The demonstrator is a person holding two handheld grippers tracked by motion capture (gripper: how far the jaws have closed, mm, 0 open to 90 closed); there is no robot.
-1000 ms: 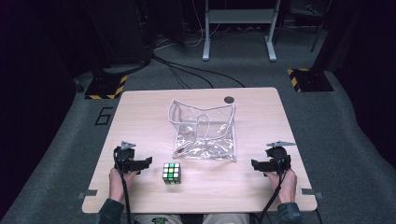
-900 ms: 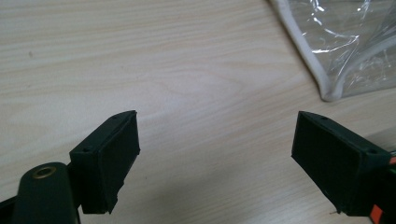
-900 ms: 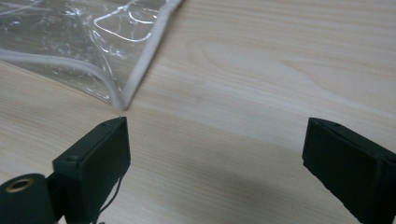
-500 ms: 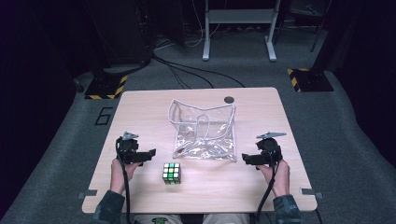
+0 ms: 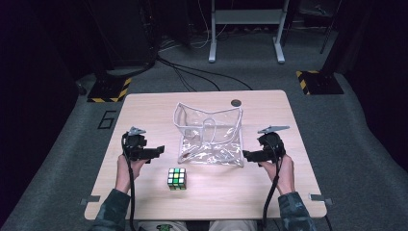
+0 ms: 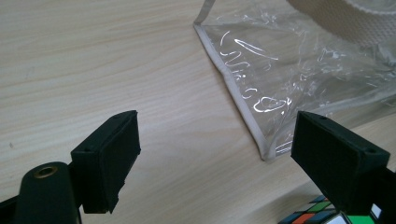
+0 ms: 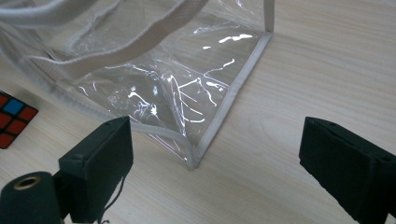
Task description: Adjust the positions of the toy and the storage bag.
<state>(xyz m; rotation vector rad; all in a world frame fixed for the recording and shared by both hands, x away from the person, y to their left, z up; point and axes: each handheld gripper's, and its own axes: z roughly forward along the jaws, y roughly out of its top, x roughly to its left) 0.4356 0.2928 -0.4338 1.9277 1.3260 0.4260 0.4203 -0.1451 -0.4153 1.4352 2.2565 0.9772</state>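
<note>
A clear plastic bag [image 5: 209,134] with white trim and handles lies in the middle of the wooden table [image 5: 144,110]. A colourful puzzle cube [image 5: 176,178] sits in front of its near left corner. My left gripper [image 5: 156,150] hovers open just left of the bag, above and left of the cube. In the left gripper view the bag's corner [image 6: 264,151] lies between the wide jaws and the cube [image 6: 322,213] peeks in at the bottom right. My right gripper [image 5: 246,155] is open at the bag's near right corner [image 7: 194,161], with the cube [image 7: 14,116] far left.
A dark round hole [image 5: 235,102] marks the table's far edge behind the bag. Cables [image 5: 192,72] run over the grey floor beyond, near a white stand [image 5: 245,19] and yellow-black striped bases [image 5: 109,90]. Bare wood lies right of the right gripper.
Both hands have moved forward and inward toward the bag; the left gripper now sits beside its left edge, the right gripper at its near right corner. Bag and cube stayed put.
</note>
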